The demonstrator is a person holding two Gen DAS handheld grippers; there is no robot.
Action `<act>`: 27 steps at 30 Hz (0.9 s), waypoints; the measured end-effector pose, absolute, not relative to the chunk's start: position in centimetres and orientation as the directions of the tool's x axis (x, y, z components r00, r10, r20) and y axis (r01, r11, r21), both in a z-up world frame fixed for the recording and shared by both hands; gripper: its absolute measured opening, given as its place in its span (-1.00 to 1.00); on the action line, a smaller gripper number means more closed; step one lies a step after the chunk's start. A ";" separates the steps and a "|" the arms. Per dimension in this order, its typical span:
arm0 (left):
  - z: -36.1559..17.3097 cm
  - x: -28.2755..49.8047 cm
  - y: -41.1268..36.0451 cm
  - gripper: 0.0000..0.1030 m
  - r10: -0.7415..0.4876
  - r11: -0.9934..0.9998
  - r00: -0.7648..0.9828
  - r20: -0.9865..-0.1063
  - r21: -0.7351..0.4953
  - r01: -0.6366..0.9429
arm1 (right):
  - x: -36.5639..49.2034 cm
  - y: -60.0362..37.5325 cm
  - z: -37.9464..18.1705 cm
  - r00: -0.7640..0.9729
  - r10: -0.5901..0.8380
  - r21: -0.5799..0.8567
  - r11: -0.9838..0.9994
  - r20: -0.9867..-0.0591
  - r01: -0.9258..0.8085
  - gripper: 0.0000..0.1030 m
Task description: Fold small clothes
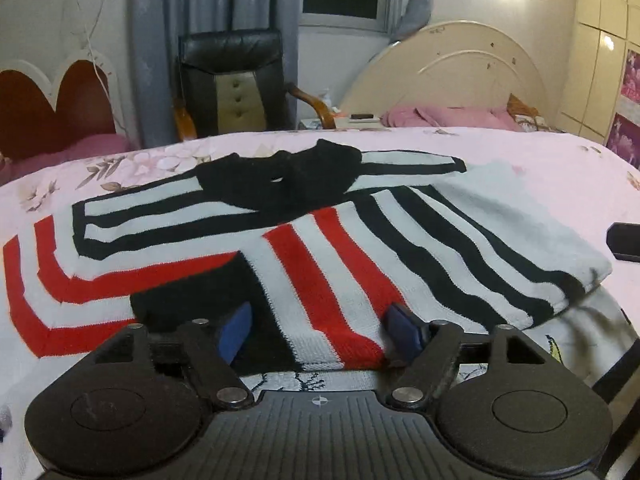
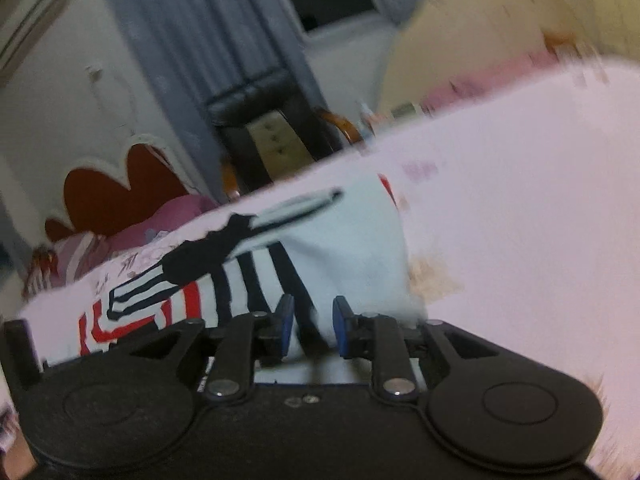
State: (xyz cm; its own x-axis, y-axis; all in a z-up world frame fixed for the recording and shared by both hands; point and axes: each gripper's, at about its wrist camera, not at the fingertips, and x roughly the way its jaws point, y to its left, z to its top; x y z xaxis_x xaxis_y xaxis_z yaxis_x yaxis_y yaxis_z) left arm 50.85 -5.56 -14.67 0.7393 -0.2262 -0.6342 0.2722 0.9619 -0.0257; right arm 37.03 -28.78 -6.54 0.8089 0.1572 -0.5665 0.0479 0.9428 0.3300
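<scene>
A knitted sweater [image 1: 340, 248] with red, black and white stripes and a black collar lies partly folded on the pink floral bed sheet [image 1: 520, 160]. My left gripper [image 1: 320, 332] is open wide at the sweater's near edge. Its blue pads [image 1: 236, 332] stand on either side of the red-striped panel without pressing it. In the blurred, tilted right wrist view the sweater [image 2: 320, 248] lies ahead on the sheet [image 2: 520, 200]. My right gripper [image 2: 313, 326] hangs just over its near edge with a narrow gap between the pads, and a black stripe shows through that gap.
A black office chair [image 1: 236, 88] stands behind the bed, next to grey curtains. A cream headboard [image 1: 460, 68] and pink pillows [image 1: 440, 116] are at the back right. A dark object [image 1: 624, 240] pokes in at the right edge over the sheet.
</scene>
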 end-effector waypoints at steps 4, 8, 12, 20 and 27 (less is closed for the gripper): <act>-14.5 51.1 -4.5 0.44 -0.252 0.955 0.730 -0.635 -0.043 0.293 | 38.7 -30.3 -8.7 0.766 0.100 0.311 0.941 -0.634 0.135 -0.62; -13.8 50.4 -3.4 0.44 -0.253 0.959 0.734 -0.630 -0.061 0.278 | 38.7 -30.8 -9.9 0.722 0.088 0.286 0.945 -0.687 0.157 -0.72; -12.8 47.1 3.3 0.44 -0.193 0.980 0.785 -0.589 -0.149 0.128 | 36.8 -30.7 -8.5 0.759 0.088 0.315 0.936 -0.645 0.159 -0.21; -13.9 34.1 25.8 0.24 0.210 0.832 0.796 -0.567 -0.324 -0.450 | 37.0 -28.5 -8.4 0.748 0.145 0.371 0.917 -0.648 0.144 -0.11; -16.6 30.4 38.1 0.07 0.226 0.561 0.817 -0.530 -0.615 -0.554 | 38.3 -22.5 -8.2 0.725 0.226 0.375 0.926 -0.650 0.047 -0.11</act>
State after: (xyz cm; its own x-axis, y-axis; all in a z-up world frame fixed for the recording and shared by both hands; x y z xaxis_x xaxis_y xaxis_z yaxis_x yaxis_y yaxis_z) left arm 30.44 38.14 -16.63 0.8175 0.2264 -0.5296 -0.5539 0.5611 -0.6151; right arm 38.30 -22.50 -8.19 0.7254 0.2264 -0.6500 0.0465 0.9260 0.3745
